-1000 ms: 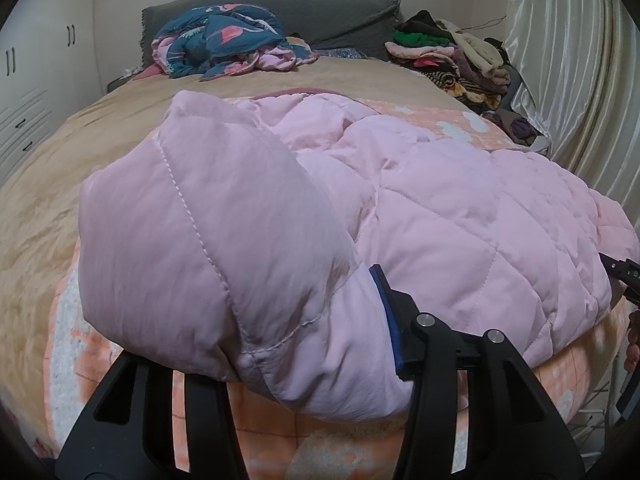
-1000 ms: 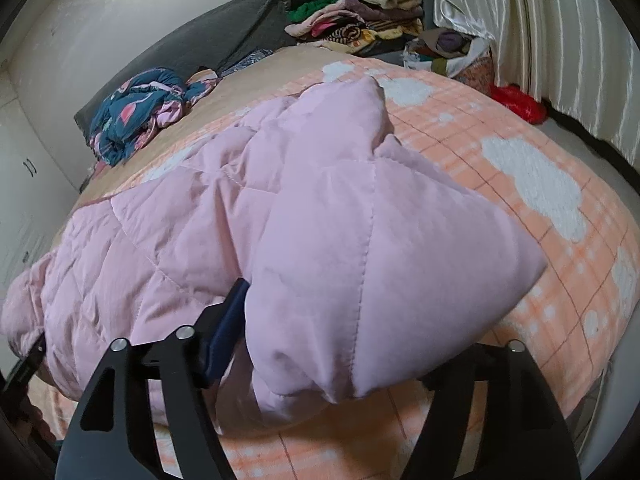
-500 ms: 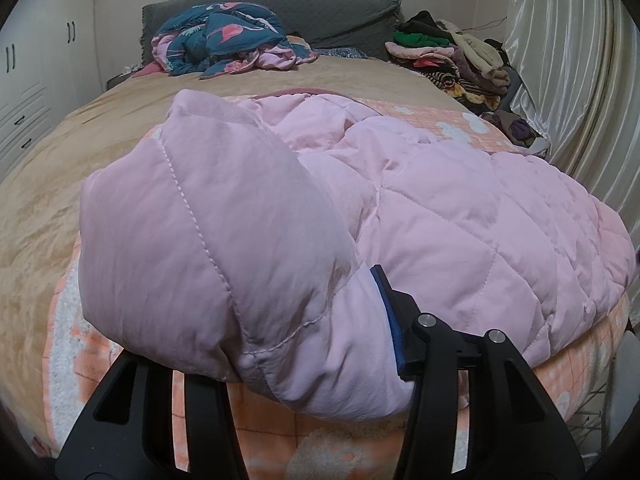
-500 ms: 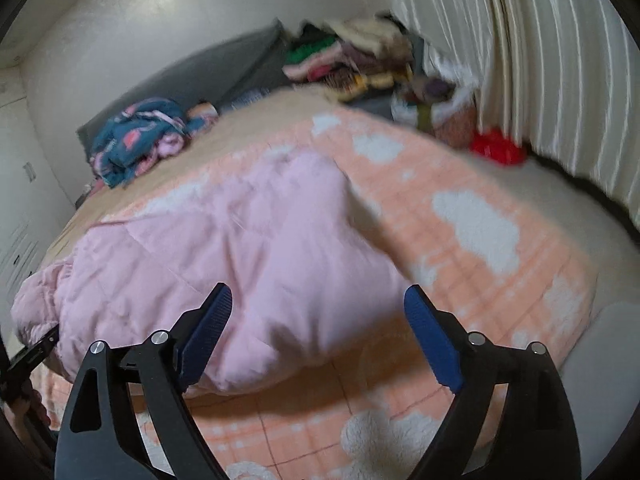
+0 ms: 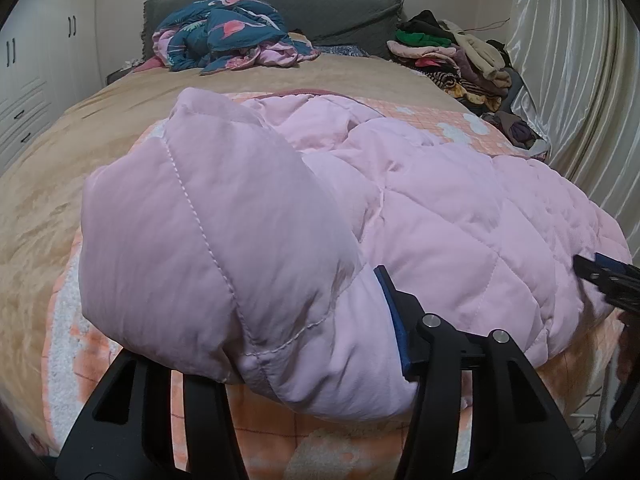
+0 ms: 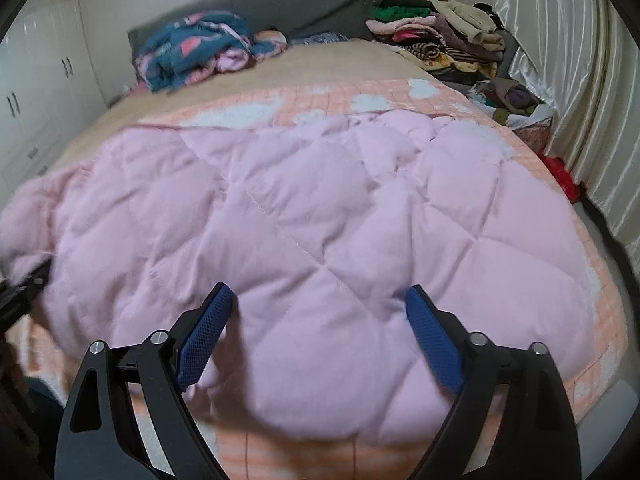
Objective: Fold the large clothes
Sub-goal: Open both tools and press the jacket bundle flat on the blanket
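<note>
Left tool (image 5: 316, 332) clamped on pink quilted coat (image 5: 420, 200), right tool (image 6: 320, 320) spread wide, nothing in it.
Jaws of both widening; left pinches a raised fold at coat's near edge, right hovers angled down over the coat lying flat on the bed (image 6: 340, 64); clothes pile (image 6: 436, 36) far right.

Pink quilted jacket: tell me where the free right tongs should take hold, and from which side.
Grip the pink quilted jacket at its near hem, coming from the bed's foot, tips angled down. That puffy edge bulges towards the opening right tongs, empty over it; the left tongs already pinch the other near corner.
</note>
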Available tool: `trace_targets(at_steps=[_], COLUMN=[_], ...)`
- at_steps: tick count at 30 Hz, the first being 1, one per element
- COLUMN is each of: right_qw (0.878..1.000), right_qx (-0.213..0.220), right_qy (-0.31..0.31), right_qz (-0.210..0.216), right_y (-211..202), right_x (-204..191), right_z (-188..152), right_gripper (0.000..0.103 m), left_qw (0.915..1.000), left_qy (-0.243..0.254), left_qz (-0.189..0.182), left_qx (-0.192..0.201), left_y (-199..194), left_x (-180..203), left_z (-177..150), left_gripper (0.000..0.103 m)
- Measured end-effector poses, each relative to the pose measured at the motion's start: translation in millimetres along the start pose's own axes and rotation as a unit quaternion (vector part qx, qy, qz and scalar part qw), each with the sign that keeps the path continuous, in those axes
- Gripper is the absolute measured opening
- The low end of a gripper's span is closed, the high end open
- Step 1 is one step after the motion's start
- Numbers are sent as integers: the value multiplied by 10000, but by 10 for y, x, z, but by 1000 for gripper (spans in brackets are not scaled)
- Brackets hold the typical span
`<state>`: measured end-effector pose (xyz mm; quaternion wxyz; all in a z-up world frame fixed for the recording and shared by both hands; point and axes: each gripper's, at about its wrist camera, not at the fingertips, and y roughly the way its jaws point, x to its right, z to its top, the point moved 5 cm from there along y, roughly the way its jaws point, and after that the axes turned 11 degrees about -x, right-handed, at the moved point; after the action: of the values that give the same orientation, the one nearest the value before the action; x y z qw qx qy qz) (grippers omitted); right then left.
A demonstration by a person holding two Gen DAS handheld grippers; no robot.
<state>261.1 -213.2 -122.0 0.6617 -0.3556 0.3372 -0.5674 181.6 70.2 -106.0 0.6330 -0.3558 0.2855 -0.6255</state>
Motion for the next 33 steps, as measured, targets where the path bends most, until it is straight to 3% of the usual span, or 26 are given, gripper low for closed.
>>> trace_targets(at_steps=[11, 23, 33], right_qw=[9998, 9980, 9975], right_qx=[-89, 183, 374], right_qy=[163, 362, 385], right_qz=[98, 478, 462], right_y=[134, -298, -662], right_x=[14, 149, 285], right_z=[23, -277, -480], right_gripper=[97, 96, 99], left_qw=[10000, 9999, 9994], left_qy=[-14, -64, -205], left_qz=[-15, -19, -57], left_qx=[-17, -99, -262], left_y=[-8, -39, -174], left_x=[-15, 9, -5], left_z=[-1, -60, -130], left_gripper=[45, 47, 69])
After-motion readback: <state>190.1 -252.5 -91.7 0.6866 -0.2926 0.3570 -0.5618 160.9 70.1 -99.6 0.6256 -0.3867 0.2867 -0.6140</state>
